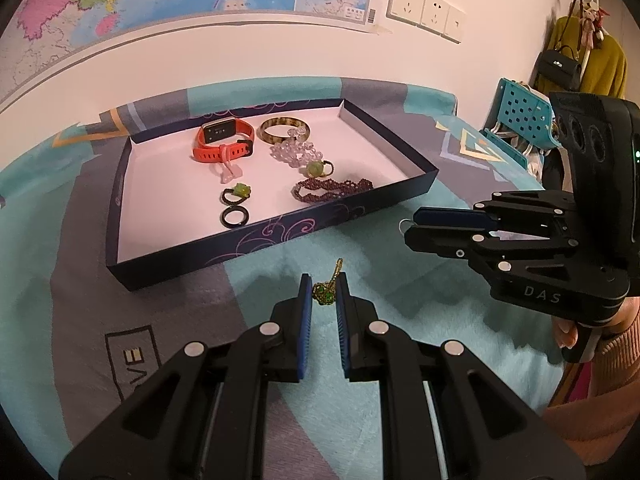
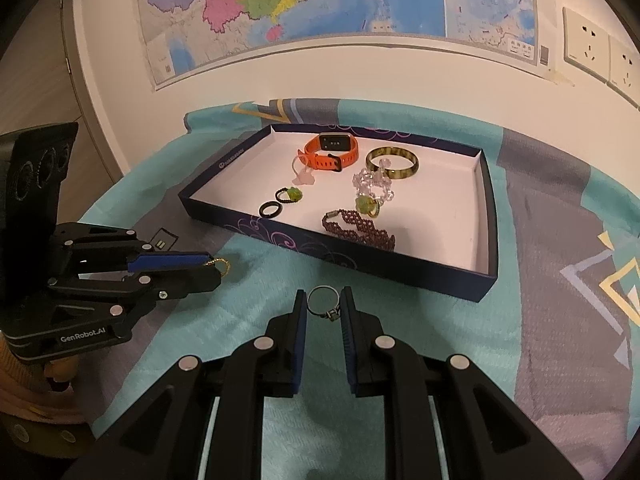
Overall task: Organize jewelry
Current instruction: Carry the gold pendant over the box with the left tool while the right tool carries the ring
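Observation:
A dark blue tray (image 1: 276, 232) with a white floor sits on the teal cloth and also shows in the right wrist view (image 2: 360, 256). It holds an orange watch (image 1: 224, 140), a bangle (image 1: 282, 128), clear beads (image 1: 296, 150), a maroon beaded bracelet (image 1: 332, 190), green-stone rings and a black ring (image 1: 236, 216). My left gripper (image 1: 324, 292) is closed on a green and gold pendant (image 1: 325, 293) just above the cloth in front of the tray. My right gripper (image 2: 325, 306) is closed on a silver ring (image 2: 323, 304) near the tray's front wall.
A map and wall sockets (image 1: 424, 10) are behind the table. A teal perforated crate (image 1: 520, 116) and hanging bags and clothes (image 1: 576, 56) stand at the right. The cloth (image 1: 400, 292) covers the table around the tray.

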Demonstrator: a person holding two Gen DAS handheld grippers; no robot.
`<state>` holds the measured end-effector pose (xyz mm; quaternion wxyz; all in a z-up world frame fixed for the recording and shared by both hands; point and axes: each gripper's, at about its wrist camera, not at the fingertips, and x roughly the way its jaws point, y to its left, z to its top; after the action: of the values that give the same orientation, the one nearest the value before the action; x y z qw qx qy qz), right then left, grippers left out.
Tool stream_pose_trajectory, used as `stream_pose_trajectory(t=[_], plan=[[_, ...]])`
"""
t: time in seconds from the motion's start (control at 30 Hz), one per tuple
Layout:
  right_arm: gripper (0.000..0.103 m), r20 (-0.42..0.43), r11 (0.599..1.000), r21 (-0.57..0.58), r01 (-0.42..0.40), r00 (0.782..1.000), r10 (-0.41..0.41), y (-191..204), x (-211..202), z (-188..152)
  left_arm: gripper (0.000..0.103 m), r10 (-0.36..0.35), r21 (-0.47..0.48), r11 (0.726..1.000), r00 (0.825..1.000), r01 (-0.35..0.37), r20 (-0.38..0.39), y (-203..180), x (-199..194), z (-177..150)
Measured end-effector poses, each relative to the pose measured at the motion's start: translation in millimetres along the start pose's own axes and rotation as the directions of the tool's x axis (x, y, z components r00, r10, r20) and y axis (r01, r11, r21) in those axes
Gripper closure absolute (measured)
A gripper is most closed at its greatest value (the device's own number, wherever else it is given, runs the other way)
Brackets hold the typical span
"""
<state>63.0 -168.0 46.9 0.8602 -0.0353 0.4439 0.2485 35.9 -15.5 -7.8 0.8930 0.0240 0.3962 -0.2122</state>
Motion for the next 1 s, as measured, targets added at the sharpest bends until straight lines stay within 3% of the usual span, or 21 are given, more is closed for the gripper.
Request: stream_pose_trajectory(t=[1.0], plan=[[0.088,0.018,1.0,-0.028,0.002,1.0,-0.001,2.0,-0.1,13.1,0.091,0.025,0.0,1.0,0.998,-0.025,0.051,10.3,-11.8,18.8]])
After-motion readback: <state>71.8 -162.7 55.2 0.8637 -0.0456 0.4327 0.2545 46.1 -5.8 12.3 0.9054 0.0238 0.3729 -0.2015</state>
